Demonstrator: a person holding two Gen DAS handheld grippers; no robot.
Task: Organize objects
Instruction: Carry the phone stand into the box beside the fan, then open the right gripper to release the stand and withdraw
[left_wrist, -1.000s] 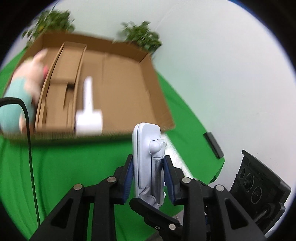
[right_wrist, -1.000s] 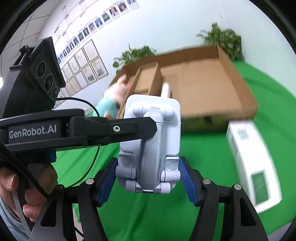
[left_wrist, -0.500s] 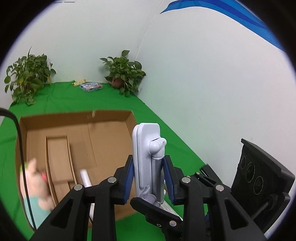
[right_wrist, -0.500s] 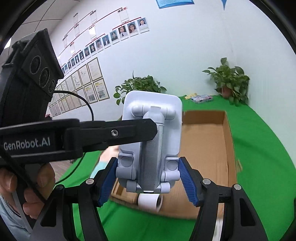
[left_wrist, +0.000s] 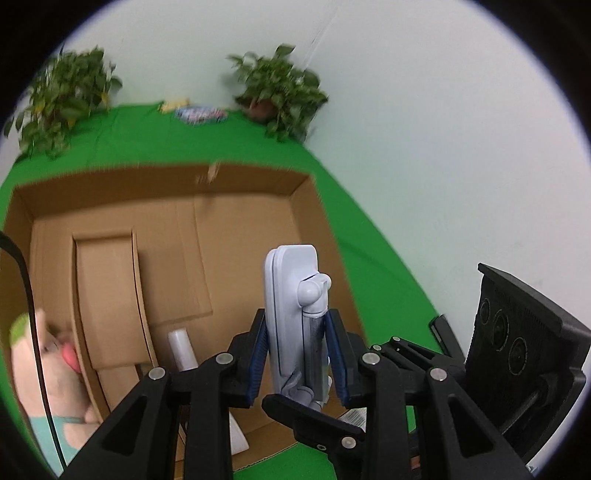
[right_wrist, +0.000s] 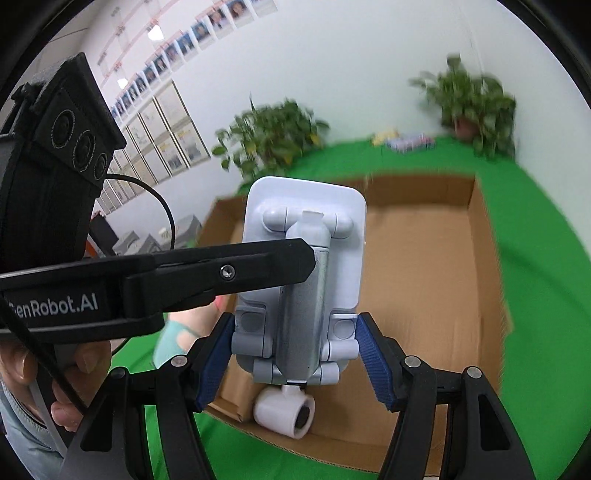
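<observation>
left tool (left_wrist: 297, 354): my blue pads are clamped on the narrow sides of the white phone stand (left_wrist: 293, 291), which stands upright between them.
right tool (right_wrist: 295, 354): my pads grip the same stand's wide lower part (right_wrist: 295, 332) from both sides; my left tool's black finger (right_wrist: 229, 271) crosses in front of it.
stand's place: held in the air above the open cardboard box (left_wrist: 236, 184).
box contents: a white roller with a handle (right_wrist: 284, 411) at the near wall, a cardboard divider (left_wrist: 107, 291), a pink plush toy (left_wrist: 55, 369) at the left side.
tabletop (left_wrist: 354, 236): covered in green cloth, two potted plants (left_wrist: 277, 88) at the far edge.
</observation>
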